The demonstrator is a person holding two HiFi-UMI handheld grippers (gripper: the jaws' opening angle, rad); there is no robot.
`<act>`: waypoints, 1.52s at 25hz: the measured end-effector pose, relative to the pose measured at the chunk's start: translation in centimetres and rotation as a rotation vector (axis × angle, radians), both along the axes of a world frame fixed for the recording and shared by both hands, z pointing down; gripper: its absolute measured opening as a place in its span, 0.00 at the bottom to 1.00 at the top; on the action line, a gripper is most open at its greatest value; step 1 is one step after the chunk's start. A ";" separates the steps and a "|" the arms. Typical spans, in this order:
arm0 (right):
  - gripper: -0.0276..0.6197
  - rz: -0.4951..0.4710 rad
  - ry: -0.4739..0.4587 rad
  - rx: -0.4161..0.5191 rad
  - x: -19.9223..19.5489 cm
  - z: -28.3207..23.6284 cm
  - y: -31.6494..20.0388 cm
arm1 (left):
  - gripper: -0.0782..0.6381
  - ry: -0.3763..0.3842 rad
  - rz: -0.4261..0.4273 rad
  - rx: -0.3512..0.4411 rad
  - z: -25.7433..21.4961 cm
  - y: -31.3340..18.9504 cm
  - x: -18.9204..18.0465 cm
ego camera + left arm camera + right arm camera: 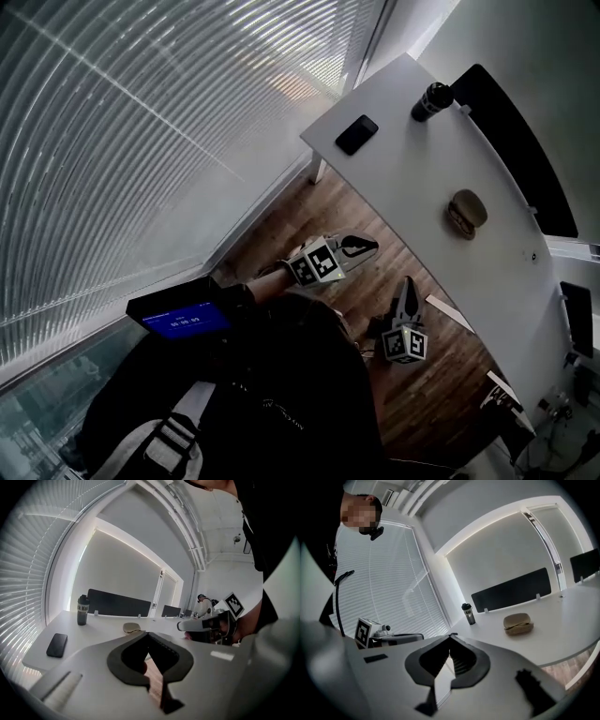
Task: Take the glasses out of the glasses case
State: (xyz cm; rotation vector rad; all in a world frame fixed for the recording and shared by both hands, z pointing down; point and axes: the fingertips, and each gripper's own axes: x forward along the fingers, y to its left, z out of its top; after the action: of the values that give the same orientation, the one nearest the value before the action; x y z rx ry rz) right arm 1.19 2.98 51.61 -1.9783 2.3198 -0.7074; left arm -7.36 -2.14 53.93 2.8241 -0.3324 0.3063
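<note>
Case (466, 214) closed, on tabletop (412, 169), well apart from both grippers. Left gripper (364, 247) and right gripper (407, 292) over floor, jaws together, empty. Case ahead and right of right jaws, broadside across right gripper view. Right judged nearer.

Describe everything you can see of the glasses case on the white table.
The glasses case is a small, rounded, tan clamshell with a matte look and a dark seam between its two halves. No glasses show. It lies flat on the white table, alone, apart from the bottle and the phone. Only the table touches it; neither gripper is near it.
</note>
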 end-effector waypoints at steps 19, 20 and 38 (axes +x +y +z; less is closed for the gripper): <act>0.05 -0.030 0.006 0.022 8.0 -0.8 -6.4 | 0.12 -0.060 -0.004 0.004 0.7 -4.9 7.4; 0.05 -0.024 0.014 0.025 9.2 -0.9 -6.7 | 0.12 -0.062 -0.011 0.005 0.6 -5.3 8.1; 0.05 -0.031 0.042 -0.006 25.0 1.5 -7.6 | 0.12 -0.123 -0.047 0.005 1.4 -7.4 22.2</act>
State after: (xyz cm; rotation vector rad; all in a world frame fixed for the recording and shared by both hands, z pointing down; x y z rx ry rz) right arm 26.23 -4.66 53.11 -1.9831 2.3787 -0.6822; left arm 14.81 -9.49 55.34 2.8034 -0.4260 0.4714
